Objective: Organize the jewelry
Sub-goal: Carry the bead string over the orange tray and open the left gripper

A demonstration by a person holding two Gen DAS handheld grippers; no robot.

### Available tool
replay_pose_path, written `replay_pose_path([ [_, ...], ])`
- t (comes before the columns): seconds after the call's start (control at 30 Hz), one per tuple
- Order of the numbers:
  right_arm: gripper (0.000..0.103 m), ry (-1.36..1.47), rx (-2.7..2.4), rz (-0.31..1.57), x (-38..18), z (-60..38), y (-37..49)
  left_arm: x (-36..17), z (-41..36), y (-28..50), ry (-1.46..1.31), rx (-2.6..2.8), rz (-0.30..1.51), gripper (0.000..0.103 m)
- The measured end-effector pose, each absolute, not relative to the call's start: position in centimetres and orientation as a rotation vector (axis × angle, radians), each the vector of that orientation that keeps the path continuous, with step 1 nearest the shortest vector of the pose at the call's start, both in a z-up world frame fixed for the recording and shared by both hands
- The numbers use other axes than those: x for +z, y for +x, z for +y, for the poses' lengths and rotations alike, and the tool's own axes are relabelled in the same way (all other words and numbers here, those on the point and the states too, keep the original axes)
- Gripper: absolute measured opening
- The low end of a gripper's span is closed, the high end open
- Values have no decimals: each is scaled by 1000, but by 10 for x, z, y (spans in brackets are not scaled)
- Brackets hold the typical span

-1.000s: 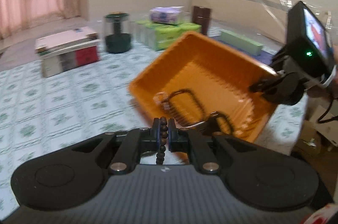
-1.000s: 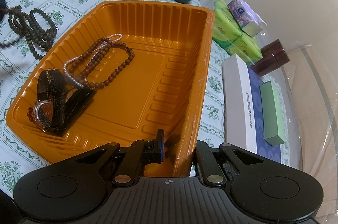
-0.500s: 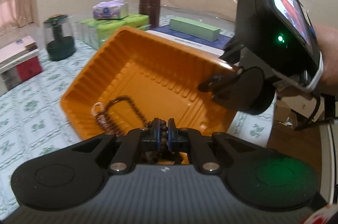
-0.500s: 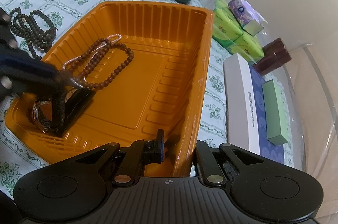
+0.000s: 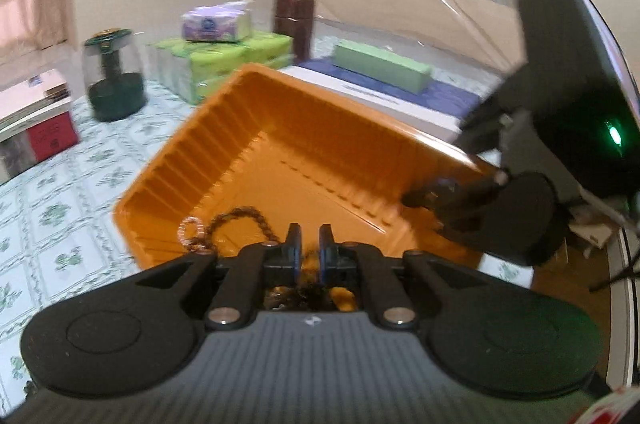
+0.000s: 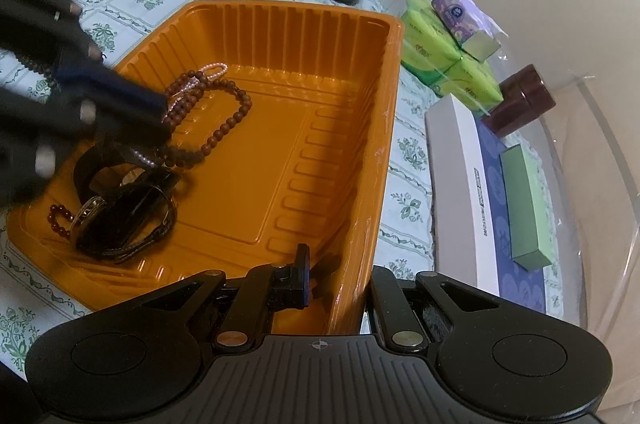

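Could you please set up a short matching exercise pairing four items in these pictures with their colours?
Items:
1. tray
2. tall canister
3. long slim box
4. tissue pack on top of the stack

Colours:
A. purple and white
B. orange
C. pale green
D. dark brown

Pairs: 1-B, 2-D, 3-C, 4-A

Tray [image 6: 280, 36] right half lies bare (jewelry heap [image 6: 132, 192] crowds the left).
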State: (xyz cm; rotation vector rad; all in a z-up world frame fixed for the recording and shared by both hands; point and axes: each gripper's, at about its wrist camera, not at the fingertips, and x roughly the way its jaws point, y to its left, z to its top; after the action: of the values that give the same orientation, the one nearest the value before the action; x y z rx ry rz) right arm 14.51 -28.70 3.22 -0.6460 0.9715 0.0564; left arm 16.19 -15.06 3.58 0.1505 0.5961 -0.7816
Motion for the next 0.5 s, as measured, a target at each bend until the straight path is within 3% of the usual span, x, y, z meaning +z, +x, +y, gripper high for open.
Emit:
replay_pose_path([
  [0.5, 9, -646, 55, 970, 33, -288, 143, 33, -33, 156, 89, -465, 614, 18],
])
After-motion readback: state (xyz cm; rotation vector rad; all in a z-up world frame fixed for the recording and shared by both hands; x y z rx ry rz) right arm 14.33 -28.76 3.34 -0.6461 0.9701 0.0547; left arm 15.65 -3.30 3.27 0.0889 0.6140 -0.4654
